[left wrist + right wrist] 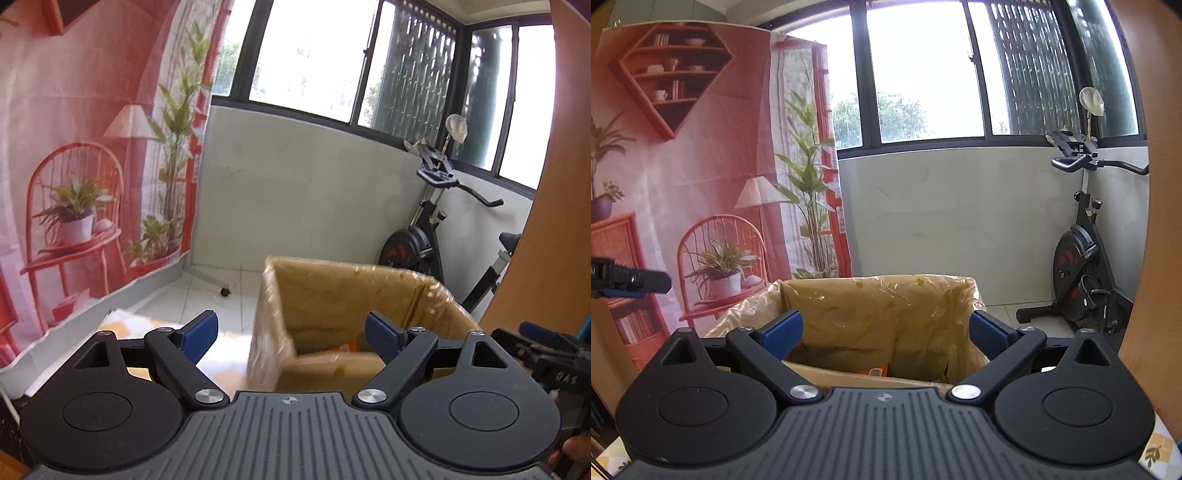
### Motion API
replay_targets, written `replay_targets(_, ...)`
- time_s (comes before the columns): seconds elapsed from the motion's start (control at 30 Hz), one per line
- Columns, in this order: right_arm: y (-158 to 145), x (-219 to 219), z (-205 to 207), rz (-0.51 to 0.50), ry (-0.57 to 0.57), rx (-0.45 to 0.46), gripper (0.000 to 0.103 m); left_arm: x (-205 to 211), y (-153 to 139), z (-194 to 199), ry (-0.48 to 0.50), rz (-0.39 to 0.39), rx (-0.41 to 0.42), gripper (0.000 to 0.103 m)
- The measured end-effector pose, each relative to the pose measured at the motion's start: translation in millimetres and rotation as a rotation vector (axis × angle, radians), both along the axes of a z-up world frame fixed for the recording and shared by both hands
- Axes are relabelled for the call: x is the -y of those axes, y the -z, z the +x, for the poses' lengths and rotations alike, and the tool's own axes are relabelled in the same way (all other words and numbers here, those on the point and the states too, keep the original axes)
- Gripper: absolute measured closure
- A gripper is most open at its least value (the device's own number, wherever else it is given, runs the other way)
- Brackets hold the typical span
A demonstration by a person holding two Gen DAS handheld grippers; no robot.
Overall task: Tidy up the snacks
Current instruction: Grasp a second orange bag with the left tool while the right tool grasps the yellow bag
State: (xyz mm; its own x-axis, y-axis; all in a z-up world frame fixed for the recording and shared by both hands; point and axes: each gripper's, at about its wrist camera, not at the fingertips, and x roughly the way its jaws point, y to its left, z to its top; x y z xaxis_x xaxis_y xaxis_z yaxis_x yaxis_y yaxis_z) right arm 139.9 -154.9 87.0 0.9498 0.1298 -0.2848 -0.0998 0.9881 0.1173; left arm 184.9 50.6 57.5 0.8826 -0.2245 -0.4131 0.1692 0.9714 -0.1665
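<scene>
**Both grippers empty and raised above the lined carton**

The left gripper [291,334] is held with its blue pads [197,334] spread wide and nothing between them. The right gripper [886,332] is likewise wide and empty. Both point level over the near rim of the cardboard box [827,374], probably a neutral pose between one pick and the next.

The box stands on a patterned tablecloth [122,325], its near wall directly below the fingers. A thin clear plastic liner [886,306] is folded over its rim, likely to keep the contents clean. Deep inside, near the front wall, an orange snack packet [873,369] is partly visible; its label cannot be read. No other snacks are in view.

Beyond the box stand a printed backdrop [701,166], a tiled wall and an exercise bike [1078,266].
</scene>
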Motion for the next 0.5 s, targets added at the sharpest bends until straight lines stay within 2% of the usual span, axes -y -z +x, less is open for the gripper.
replay_targets(0.23,17.7,-4.8,-38.3,-0.009,0.015,0.002,0.004,-15.7,27.1,-36.9,0.015,0.055,0.004,0.014)
replay_targets(0.5,57.9,-9.6,-81.2,-0.018,0.073,0.003,0.004,-18.8,68.0,-58.5,0.038,0.087,-0.02,0.015)
